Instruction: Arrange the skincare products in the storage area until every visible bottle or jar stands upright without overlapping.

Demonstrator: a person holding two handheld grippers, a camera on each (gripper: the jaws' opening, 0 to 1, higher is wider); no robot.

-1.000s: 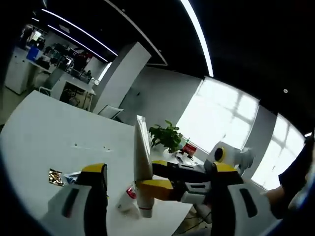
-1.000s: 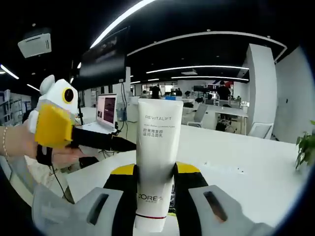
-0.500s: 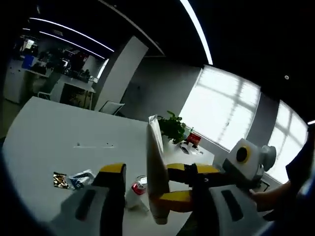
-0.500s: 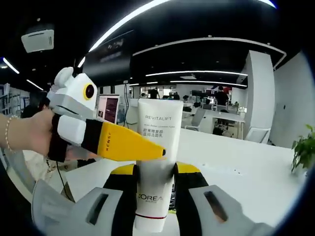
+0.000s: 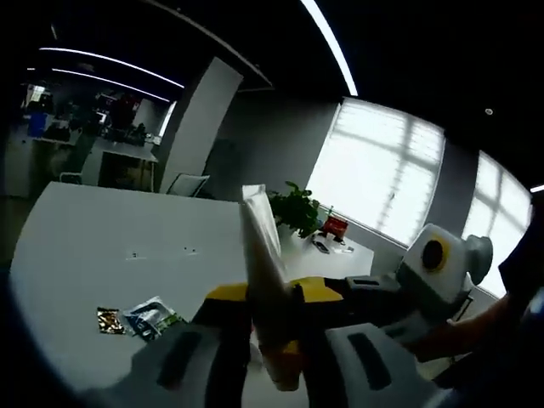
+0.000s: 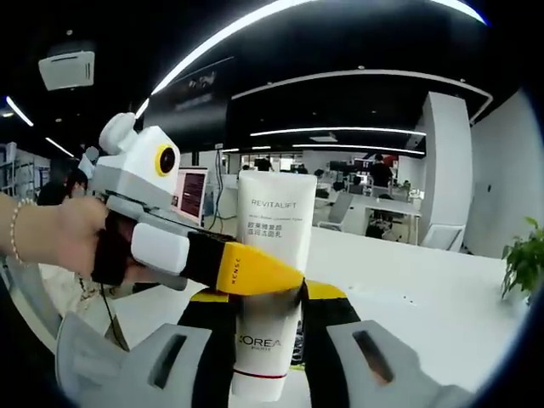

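The left gripper (image 6: 255,276) reaches in, its jaws around the white tube (image 6: 270,289) but how tightly I cannot tell. The right gripper (image 6: 265,340) clamps that tube upright above the surface (image 6: 408,297). Likely a handover; next, 1 gripper must release.

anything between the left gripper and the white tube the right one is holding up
Nothing visible. The left gripper already reaches the white tube, its yellow fingers lying across the front, while the right gripper holds the tube low down.
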